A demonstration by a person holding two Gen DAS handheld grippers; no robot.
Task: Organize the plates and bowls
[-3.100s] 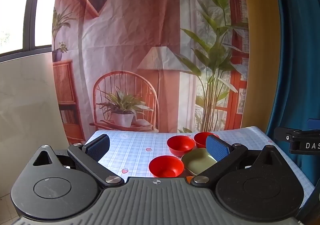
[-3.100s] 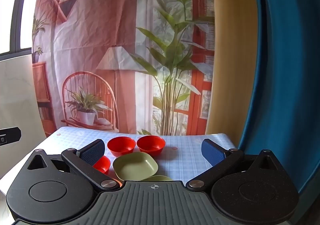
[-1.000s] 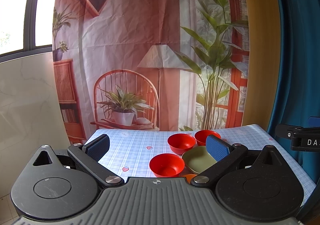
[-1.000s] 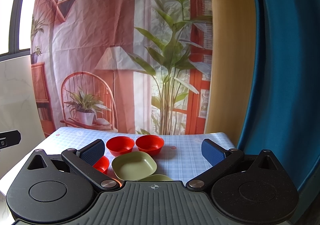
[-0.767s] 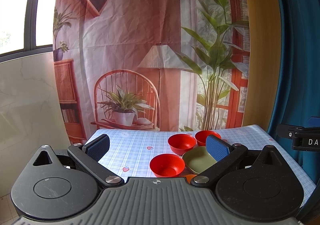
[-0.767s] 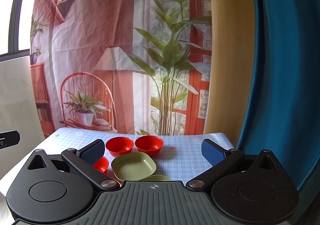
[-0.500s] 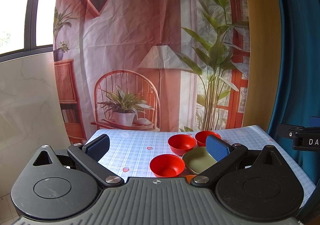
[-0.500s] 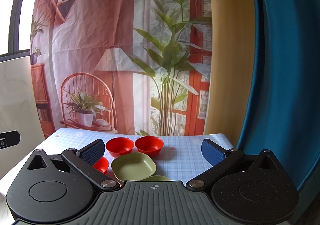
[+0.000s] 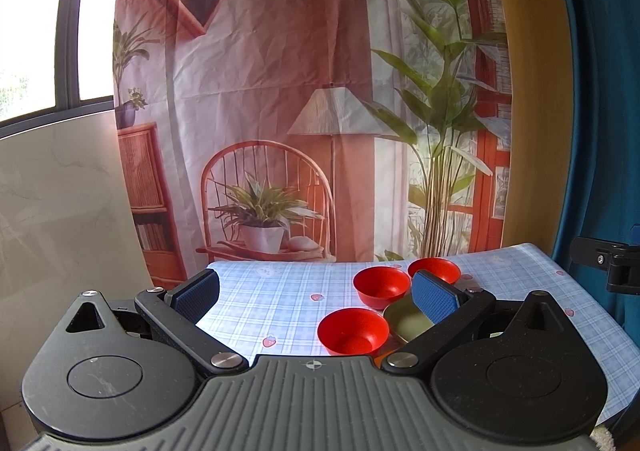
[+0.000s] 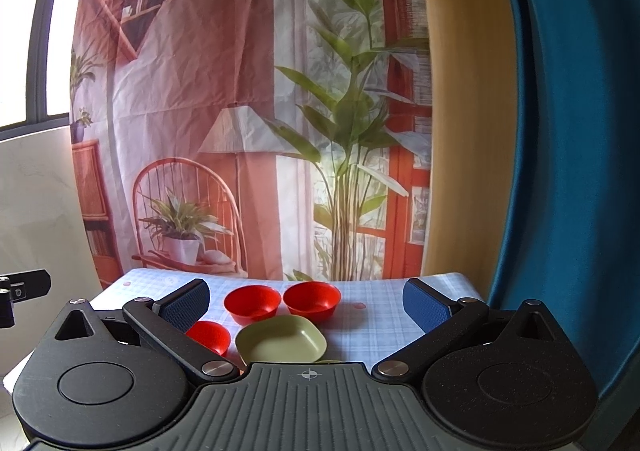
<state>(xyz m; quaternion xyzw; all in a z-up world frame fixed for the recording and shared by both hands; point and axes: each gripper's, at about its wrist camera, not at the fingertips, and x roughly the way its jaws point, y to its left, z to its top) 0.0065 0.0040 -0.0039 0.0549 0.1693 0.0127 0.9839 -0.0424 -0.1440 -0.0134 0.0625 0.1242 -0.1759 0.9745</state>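
3 red bowls (image 10: pixel 252 303), green dish (image 10: pixel 281 341) (touching), left gripper (image 9: pixel 316 295), right gripper (image 10: pixel 306 303) spread wide, empty

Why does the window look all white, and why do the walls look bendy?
Left wrist view: daylight overexposes the window to blank white, and glare whitens the tablecloth beside the left tool. Right wrist view: the fisheye lens bows the blue curtain, though the bowls stay sharp.

Two matching handheld grippers, black and grey.
Left gripper (image 9: pixel 315 293) and right gripper (image 10: pixel 306 301): ribbed grey housing with crosshair mark, black round-capped side bodies with triangular cut-outs, black link arms on silver screws, blue textured finger pads (image 9: pixel 433 295).
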